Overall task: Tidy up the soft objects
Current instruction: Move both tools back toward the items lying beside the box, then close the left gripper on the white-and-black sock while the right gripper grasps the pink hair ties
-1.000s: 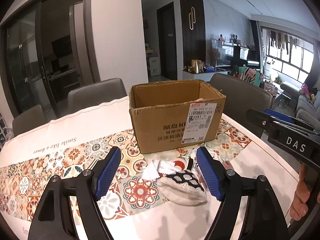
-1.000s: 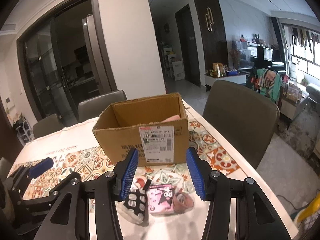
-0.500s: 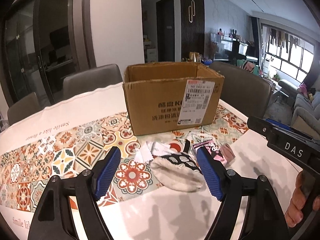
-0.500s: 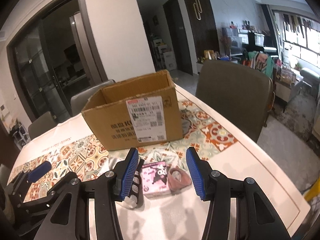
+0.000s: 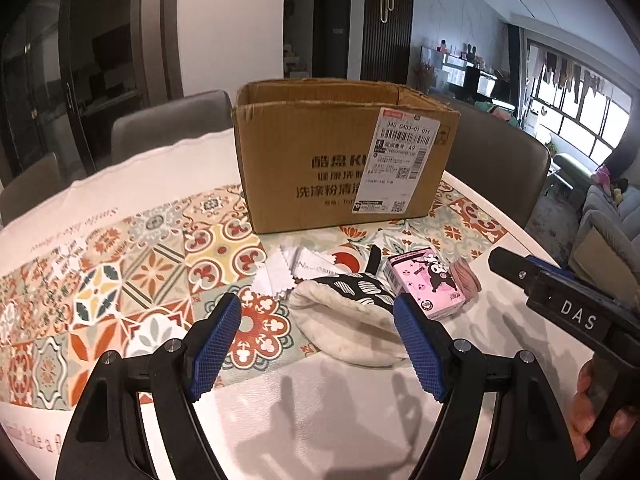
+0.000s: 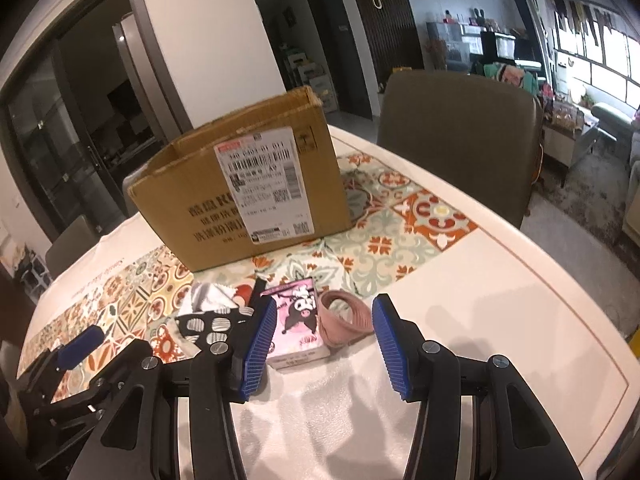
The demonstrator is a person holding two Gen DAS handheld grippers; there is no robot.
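Soft pouch (image 5: 352,320), pink packet (image 6: 298,322) and pink band (image 6: 346,316) lie on the worktop (image 6: 480,300), cardboard box (image 5: 340,168) at twelve o'clock; both grippers' (image 5: 318,344) (image 6: 322,350) jaws spread, pinching nothing.

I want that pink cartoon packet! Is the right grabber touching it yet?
Apart. In the right wrist view, the right gripper stands open above the tablecloth; the pink packet lies beyond its blue pads, nothing pinched between them.

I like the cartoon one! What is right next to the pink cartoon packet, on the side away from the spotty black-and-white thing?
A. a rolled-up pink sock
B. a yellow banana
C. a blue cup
A: a rolled pink sock lies against the pink cartoon packet, opposite the spotty black-and-white cloth.
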